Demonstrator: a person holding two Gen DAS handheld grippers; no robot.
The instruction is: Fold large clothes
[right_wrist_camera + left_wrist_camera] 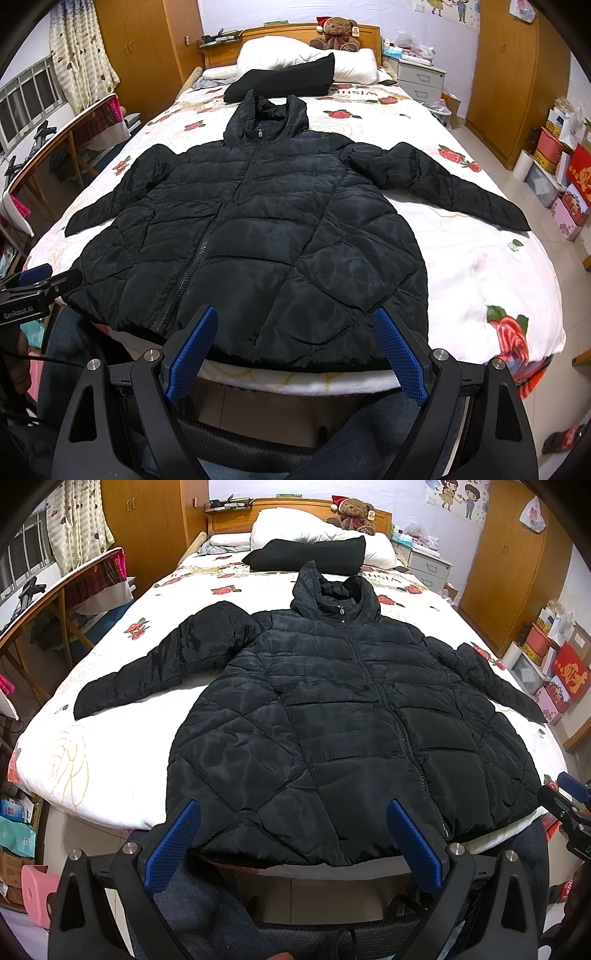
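A black quilted hooded jacket lies face up and zipped on the bed, filling the middle of both frames, hood toward the top, hem at the near edge, both sleeves spread outward. The left gripper sits at the bottom centre of its view, fingers spread wide and empty, just short of the hem. The right gripper is likewise wide and holding nothing. The right wrist view shows a full sleeve at centre right; the left wrist view shows the other sleeve at centre left. A folded black garment lies near the pillows, upper centre.
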